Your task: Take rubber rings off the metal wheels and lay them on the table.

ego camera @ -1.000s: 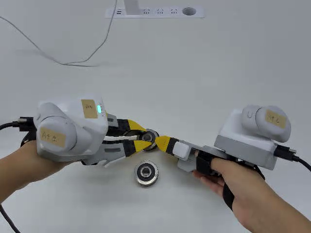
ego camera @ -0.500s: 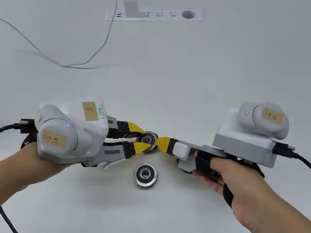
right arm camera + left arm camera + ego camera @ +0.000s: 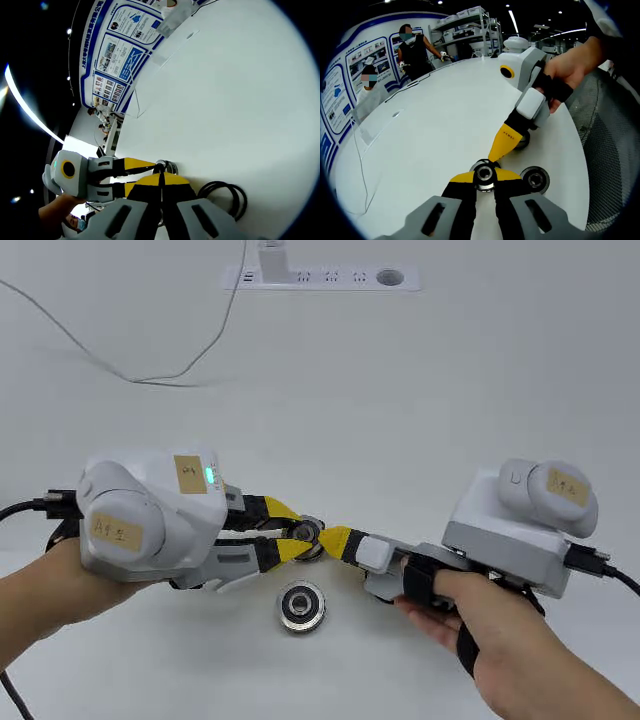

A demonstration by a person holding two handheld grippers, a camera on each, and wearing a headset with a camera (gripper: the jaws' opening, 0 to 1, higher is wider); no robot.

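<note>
Near the front edge of the white bench (image 3: 420, 420), about midway along it, a small metal wheel (image 3: 485, 174) is being gripped by the left claw (image 3: 292, 530). The two yellow-tipped jaws are being pressed against opposite sides of the wheel, closed as far as the wheel allows. This claw is being carried by the person's left hand (image 3: 55, 585), reaching in from the left edge of the bench.

From the right edge, the right claw (image 3: 160, 181) is being carried by the right hand (image 3: 490, 635). Its yellow jaws are being held fully together, with no gap between them. Their joined tip is being pressed against the rim of the gripped wheel, on the side facing the right edge. Whether any rubber is being pinched between those tips cannot be told.

A second metal wheel (image 3: 301, 607) is lying flat on the bench, just beside the gripped one and nearer the front edge, touched by neither claw. In the right gripper view, black rubber rings (image 3: 216, 185) are lying loose on the bench just beside the right claw.

At the far edge a white power strip (image 3: 320, 278) is lying, with a grey cable (image 3: 150, 375) trailing from it toward the left edge.
</note>
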